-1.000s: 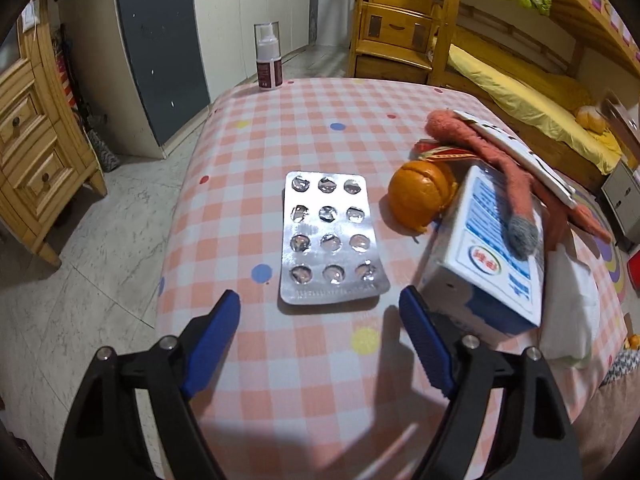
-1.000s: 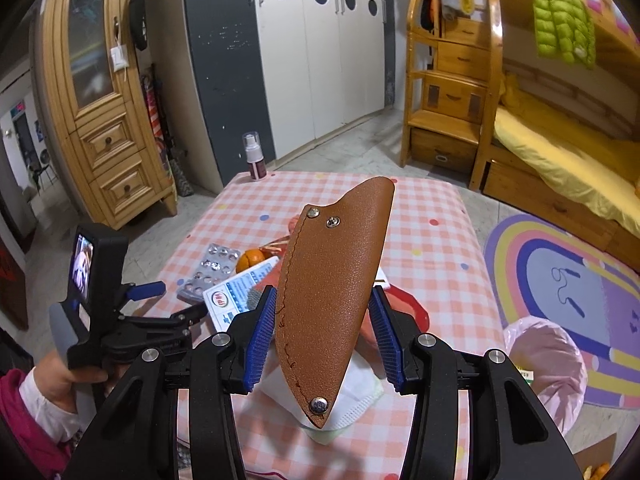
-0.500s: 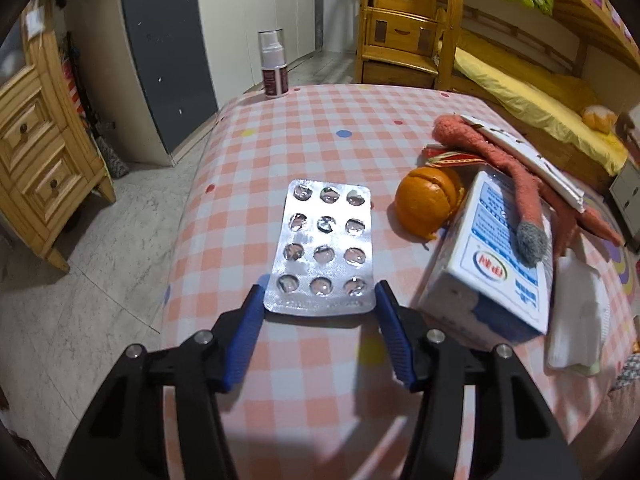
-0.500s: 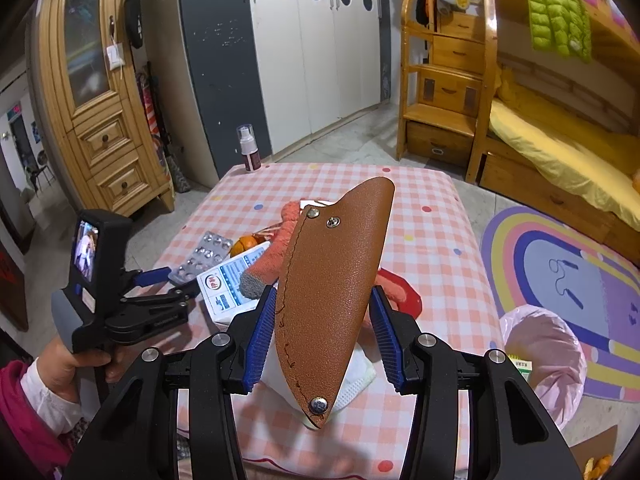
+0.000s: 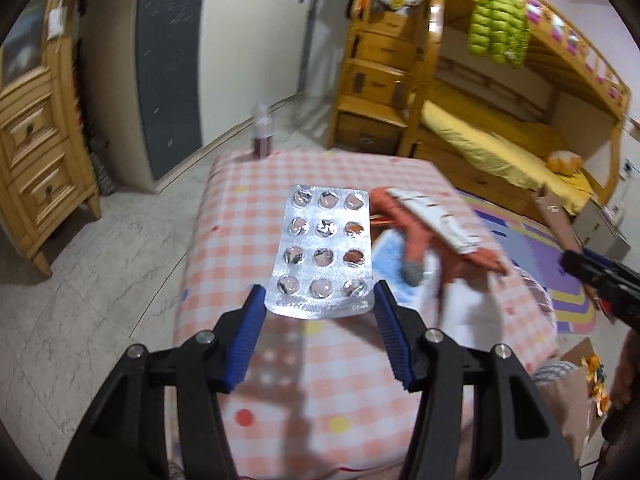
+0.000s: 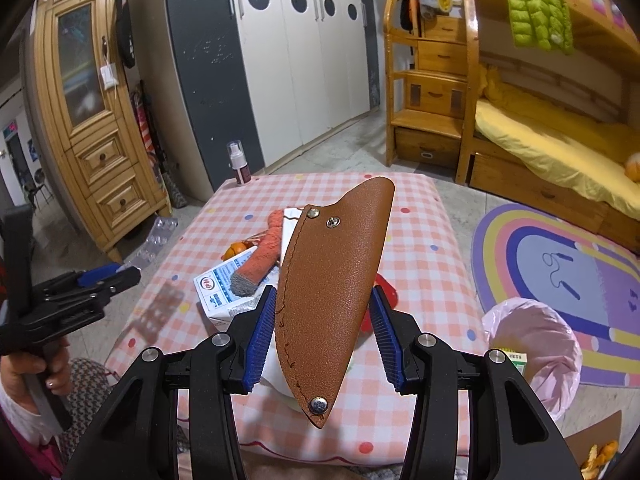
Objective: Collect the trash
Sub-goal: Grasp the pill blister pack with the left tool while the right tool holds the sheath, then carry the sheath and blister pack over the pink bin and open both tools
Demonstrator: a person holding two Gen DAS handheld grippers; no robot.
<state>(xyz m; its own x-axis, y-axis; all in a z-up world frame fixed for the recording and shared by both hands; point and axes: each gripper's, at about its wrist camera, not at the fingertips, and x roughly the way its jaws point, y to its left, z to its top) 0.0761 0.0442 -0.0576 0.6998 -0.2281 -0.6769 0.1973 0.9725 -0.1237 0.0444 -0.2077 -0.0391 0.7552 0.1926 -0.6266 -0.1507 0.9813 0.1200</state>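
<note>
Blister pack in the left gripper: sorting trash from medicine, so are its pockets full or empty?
Mostly empty: the blister pack shows torn, crumpled foil over most pockets. A few look reddish; cannot tell whether pills remain.

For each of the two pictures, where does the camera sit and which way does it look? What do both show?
Left wrist: sits on the left hand-held gripper, looks along its fingers over the checked table toward the bunk bed; the pill sheet is between its fingers.
Right wrist: sits on the right hand-held gripper, holding a brown leather sheath, facing the wardrobe; the person's left hand shows.
Shared: table, pill sheet, spray bottle, green jacket.
</note>
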